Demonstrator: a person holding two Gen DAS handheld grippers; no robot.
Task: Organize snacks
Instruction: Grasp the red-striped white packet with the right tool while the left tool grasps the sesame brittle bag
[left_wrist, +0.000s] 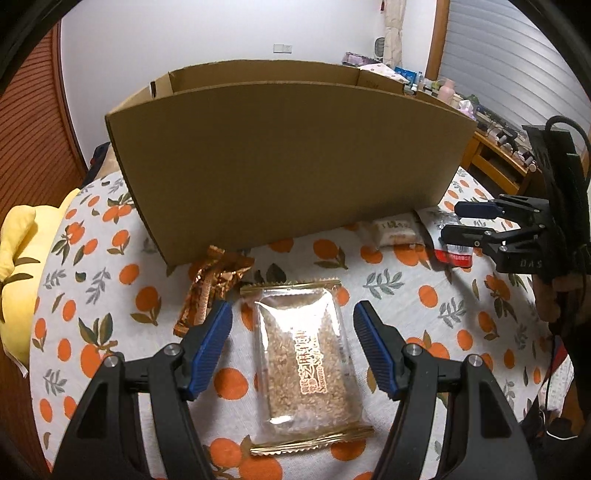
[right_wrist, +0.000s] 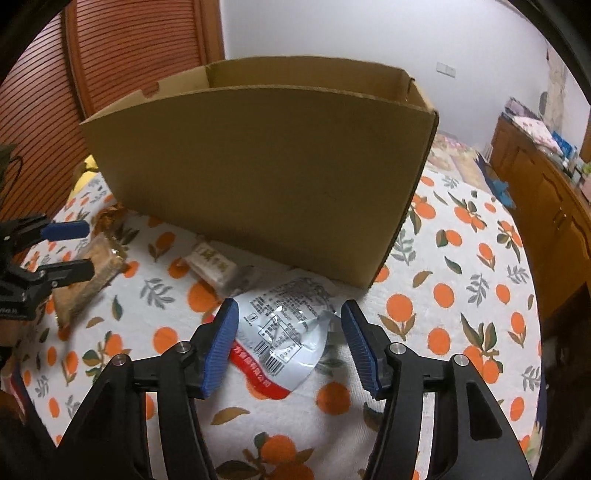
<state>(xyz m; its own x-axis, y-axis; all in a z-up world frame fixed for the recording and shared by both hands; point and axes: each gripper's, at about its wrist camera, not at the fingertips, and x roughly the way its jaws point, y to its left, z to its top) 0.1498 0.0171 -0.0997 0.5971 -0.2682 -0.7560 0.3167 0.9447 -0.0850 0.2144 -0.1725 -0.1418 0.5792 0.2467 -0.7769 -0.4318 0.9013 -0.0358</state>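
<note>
Left wrist view shows the left gripper (left_wrist: 291, 325) spread wide above a clear-wrapped sesame bar (left_wrist: 306, 365), which lies flat on the orange-print tablecloth (left_wrist: 424, 295) between the two blue pads without touching either. A crumpled gold wrapper snack (left_wrist: 210, 288) sits just beside the bar's far left corner, against the foot of the cardboard box (left_wrist: 288, 158). The box stands open-topped at the middle of the table; what it holds is hidden by its near wall.

Right wrist view shows the right gripper (right_wrist: 290, 328), its fingers likewise parted and holding nothing, over a silver-and-red foil pouch (right_wrist: 284, 332) lying label-up near the box's front right corner. A small white-wrapped bar (right_wrist: 214, 264) rests between the pouch and the sesame bar, close to the box wall. A yellow cushion (left_wrist: 22, 266) lies at the table's left edge.
</note>
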